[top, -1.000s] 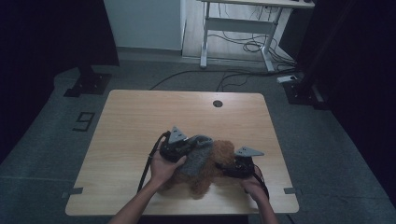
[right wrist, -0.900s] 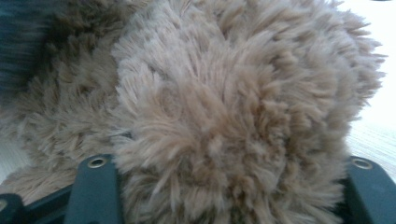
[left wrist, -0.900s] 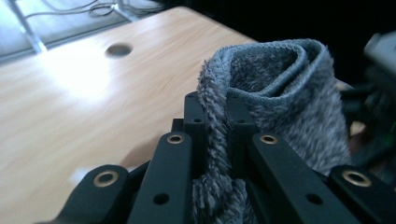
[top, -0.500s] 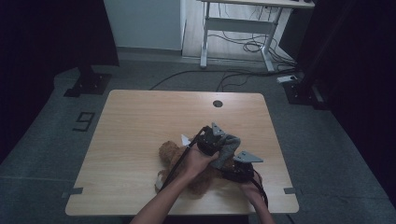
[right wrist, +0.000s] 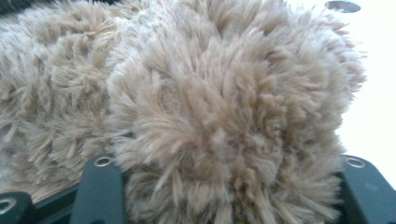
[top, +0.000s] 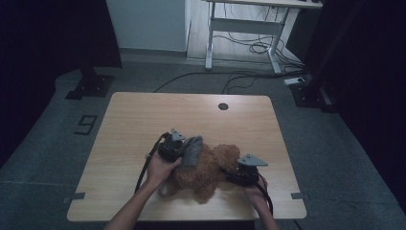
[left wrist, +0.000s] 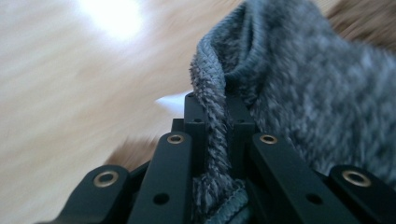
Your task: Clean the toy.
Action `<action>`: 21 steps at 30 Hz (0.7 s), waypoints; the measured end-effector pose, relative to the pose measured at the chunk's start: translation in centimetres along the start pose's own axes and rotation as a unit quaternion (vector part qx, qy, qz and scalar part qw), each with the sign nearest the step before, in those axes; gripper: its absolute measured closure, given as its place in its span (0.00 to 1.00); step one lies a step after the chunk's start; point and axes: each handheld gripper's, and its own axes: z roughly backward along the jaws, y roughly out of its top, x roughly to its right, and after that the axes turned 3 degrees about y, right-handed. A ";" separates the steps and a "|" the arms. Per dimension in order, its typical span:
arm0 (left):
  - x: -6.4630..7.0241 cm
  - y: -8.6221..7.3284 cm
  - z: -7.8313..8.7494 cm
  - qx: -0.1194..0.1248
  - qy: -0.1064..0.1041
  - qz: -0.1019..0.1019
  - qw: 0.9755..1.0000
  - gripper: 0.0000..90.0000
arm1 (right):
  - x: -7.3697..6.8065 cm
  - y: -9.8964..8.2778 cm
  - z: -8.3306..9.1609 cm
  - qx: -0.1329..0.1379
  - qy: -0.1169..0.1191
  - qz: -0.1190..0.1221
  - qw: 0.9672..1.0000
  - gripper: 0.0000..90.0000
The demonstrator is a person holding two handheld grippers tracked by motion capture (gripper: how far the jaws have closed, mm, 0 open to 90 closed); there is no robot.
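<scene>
A brown plush teddy bear [top: 207, 168] lies near the front edge of the wooden table [top: 143, 115]. My left gripper [top: 183, 149] is at the bear's left side, shut on a fold of grey knitted cloth [left wrist: 299, 93] that drapes over the bear's left part [top: 192, 150]. The cloth's edge is pinched between the black fingers [left wrist: 196, 116]. My right gripper [top: 231, 176] is at the bear's right side. Its jaws have just been closing on a thick tuft of the bear's fur [right wrist: 210, 102], which bulges between them and hides the pads.
A round cable hole [top: 223, 106] sits near the table's far edge. Beyond the table are a white desk frame [top: 242, 24] with cables on the floor and a black stand base [top: 91, 86] at the left. A person's forearms come in from the bottom.
Half a second ago my left gripper had carried the grey cloth right, over the bear. It is now back at the bear's left side. The right gripper has stayed in place.
</scene>
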 end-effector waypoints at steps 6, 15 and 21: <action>-2.2 -2.5 0.7 0.001 0.002 0.030 1.000 0.91 | -0.1 0.0 -0.1 0.002 -0.004 -0.001 1.000 0.44; -3.0 -1.6 0.0 0.017 -0.003 0.043 0.999 0.91 | -0.4 0.4 -1.3 0.019 -0.036 0.001 0.999 0.49; -3.9 1.1 -1.0 0.029 0.007 0.048 0.998 0.91 | 0.6 1.4 -3.2 0.038 -0.073 -0.023 0.996 0.51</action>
